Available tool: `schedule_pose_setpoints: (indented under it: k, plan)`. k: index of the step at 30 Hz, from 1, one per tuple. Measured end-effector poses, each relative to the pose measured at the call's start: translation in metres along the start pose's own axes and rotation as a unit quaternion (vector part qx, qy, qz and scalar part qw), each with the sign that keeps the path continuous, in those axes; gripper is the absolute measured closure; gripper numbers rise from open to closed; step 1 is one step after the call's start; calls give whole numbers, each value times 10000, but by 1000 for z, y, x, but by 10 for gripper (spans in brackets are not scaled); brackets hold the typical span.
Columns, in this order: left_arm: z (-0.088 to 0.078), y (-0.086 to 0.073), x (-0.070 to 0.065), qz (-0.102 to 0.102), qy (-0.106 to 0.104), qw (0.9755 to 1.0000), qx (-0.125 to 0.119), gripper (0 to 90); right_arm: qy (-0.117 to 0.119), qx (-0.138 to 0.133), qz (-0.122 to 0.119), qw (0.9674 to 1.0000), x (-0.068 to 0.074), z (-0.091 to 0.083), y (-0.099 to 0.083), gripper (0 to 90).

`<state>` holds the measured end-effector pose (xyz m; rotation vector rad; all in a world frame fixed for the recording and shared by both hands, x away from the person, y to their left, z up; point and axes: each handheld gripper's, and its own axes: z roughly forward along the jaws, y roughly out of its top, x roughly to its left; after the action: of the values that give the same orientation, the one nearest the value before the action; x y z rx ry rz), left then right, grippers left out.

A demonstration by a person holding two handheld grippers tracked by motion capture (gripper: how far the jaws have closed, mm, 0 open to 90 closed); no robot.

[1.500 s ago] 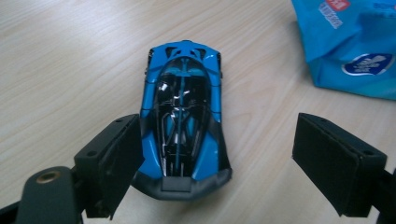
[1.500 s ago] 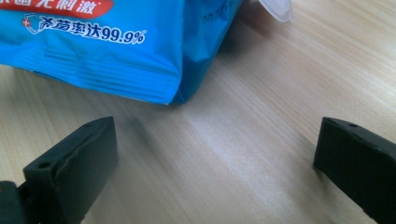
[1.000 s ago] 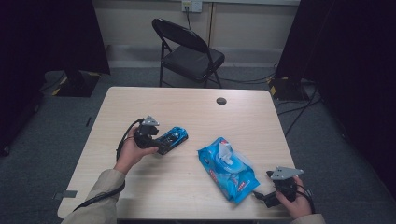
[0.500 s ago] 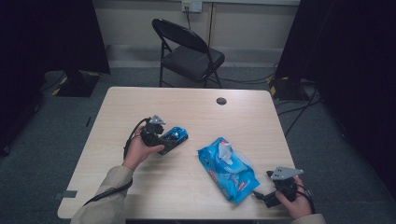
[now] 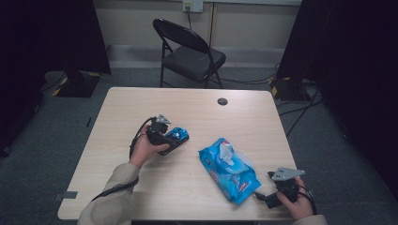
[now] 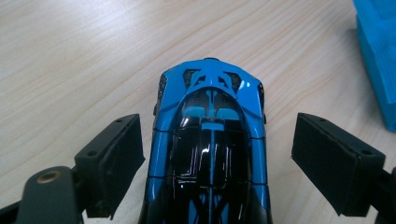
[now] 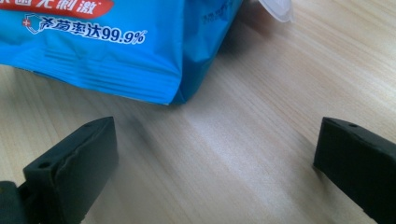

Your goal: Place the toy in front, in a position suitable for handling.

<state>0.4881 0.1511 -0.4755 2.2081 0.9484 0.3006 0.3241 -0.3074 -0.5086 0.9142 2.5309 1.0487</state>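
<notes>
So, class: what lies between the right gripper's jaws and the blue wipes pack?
Bare table: the right gripper is open, short of the wipes pack, per the right gripper view.

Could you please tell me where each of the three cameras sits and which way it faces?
High view: above the person's side, facing forward and down on the pale wooden table; both forearms, left gripper and right gripper show.
Left gripper view: rides the left gripper, looking between its open black fingers onto the glossy blue-and-black toy car.
Right gripper view: rides the right gripper, facing the blue plastic wipes pack.
All views share the pack.
</notes>
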Motion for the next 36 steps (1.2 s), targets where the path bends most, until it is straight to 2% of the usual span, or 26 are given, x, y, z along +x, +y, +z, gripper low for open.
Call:
schedule_pose_setpoints:
  k: [8,9,12,13,18,22,23,24,28,29,32,33,36]
  plan:
    - [11,0,-1,-33,55,9999,109,161,2,1,-4,10000,0,0,0,0]
    - [12,0,0,21,112,9998,166,160,2,1,-4,10000,0,0,0,0]
    - [16,-1,-1,-27,186,9996,195,159,3,1,-4,10000,0,0,0,0]
    - [16,-2,0,-71,114,9996,229,160,0,-1,-1,10000,0,0,0,0]
    - [18,-5,0,-44,154,9997,208,176,3,1,-4,10000,0,0,0,0]
    - [19,-4,-1,21,104,9997,214,241,2,1,-3,10000,0,0,0,0]
    - [19,-6,-2,187,205,9994,217,254,2,1,-4,10000,0,0,0,0]
    - [18,-6,-2,196,147,9994,229,260,2,1,-4,10000,0,0,0,0]
    - [17,-7,-3,220,167,9994,219,265,0,0,1,10000,0,0,0,0]
    - [17,-7,-5,268,248,9990,244,266,0,-1,0,10000,0,0,0,0]
    - [16,-6,-5,323,248,9987,310,268,2,1,-3,10000,0,0,0,0]
    - [15,-5,-6,361,326,9983,322,268,0,0,0,10000,0,0,0,0]
    - [12,-4,-5,330,316,9986,253,269,0,-1,0,10000,0,0,0,0]
